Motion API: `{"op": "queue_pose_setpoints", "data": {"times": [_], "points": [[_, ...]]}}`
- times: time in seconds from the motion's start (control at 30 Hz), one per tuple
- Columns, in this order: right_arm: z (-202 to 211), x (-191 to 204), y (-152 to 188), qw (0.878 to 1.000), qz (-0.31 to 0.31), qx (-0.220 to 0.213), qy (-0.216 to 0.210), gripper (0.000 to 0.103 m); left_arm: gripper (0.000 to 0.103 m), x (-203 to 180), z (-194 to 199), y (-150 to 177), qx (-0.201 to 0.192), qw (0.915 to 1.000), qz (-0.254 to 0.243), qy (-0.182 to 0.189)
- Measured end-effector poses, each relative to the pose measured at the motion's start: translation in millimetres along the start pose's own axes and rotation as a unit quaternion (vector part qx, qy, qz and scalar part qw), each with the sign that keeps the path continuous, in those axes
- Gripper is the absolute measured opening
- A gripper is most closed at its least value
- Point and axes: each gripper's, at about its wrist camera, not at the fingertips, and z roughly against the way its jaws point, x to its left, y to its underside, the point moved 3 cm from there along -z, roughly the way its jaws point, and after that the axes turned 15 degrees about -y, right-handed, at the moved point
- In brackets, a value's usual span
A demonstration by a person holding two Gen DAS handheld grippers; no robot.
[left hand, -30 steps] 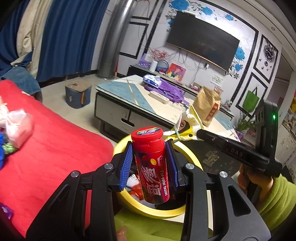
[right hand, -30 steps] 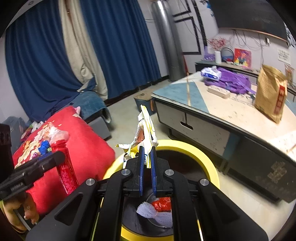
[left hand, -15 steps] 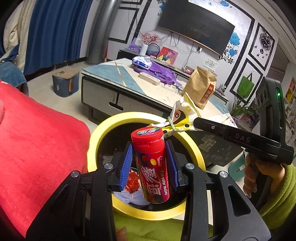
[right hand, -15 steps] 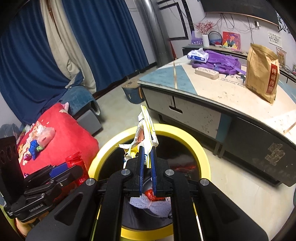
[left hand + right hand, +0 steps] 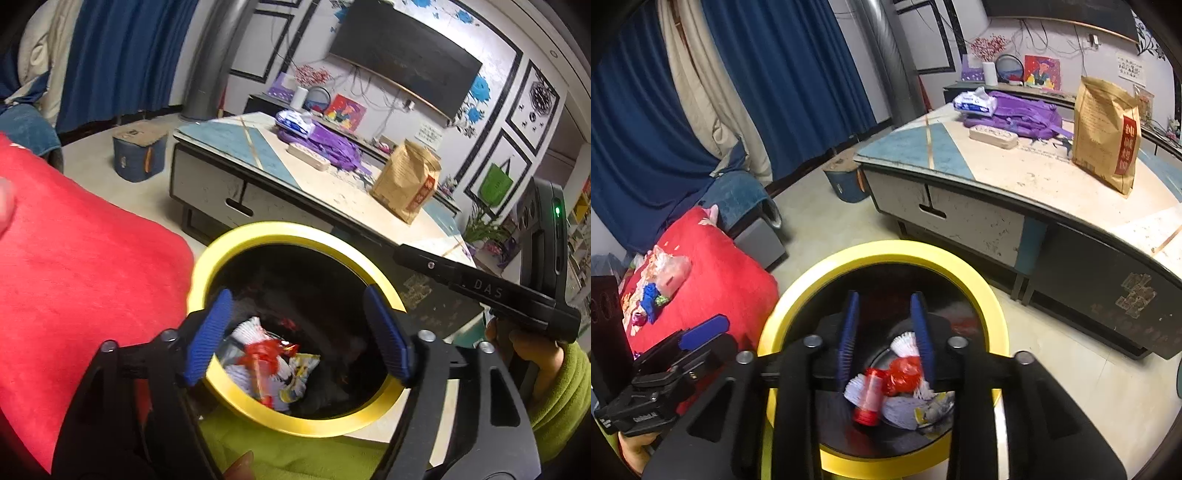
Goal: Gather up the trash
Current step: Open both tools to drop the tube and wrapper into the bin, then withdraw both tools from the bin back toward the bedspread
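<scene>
A yellow-rimmed black trash bin stands on the floor below both grippers. My left gripper is open and empty over the bin's mouth. My right gripper is open and empty over the same bin. The red candy tube lies at the bottom of the bin among white paper cups, a red wrapper and a yellow-white wrapper.
A red cushion with more scraps on it lies left of the bin. A low coffee table holds a brown paper bag and a purple bag. A blue stool stands on the floor.
Both grippers opened. The red candy tube left my left gripper and the yellow wrapper left my right gripper; both now lie inside the bin.
</scene>
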Motion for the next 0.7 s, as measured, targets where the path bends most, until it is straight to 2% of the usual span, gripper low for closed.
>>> {"op": "queue_pose_setpoints", "data": {"times": [0.07,0.17,0.3,0.43,0.7], "points": [[0.4,11.0,-0.8,1.0,0.01,-0.006,-0.01,0.036,0.082,6.6,8.1,-2.9,-0.01,0.9998,0.003,-0.015],[1.7,30.7,-0.8,0.999,0.037,-0.015,-0.026,0.047,0.092,20.7,24.4,-7.1,-0.031,0.9982,0.007,-0.051],[1.6,61.0,-0.3,0.996,0.074,-0.019,-0.049,0.056,0.092,44.0,47.4,-13.6,-0.055,0.9927,0.019,-0.105],[-3.2,85.1,1.6,0.993,0.097,-0.015,-0.071,0.059,0.092,66.4,71.8,-17.2,-0.08,0.9844,0.028,-0.154],[-16.5,124.1,3.7,0.987,0.126,0.004,-0.097,0.065,0.092,102.9,108.3,-21.7,-0.11,0.9729,0.05,-0.197]]}}
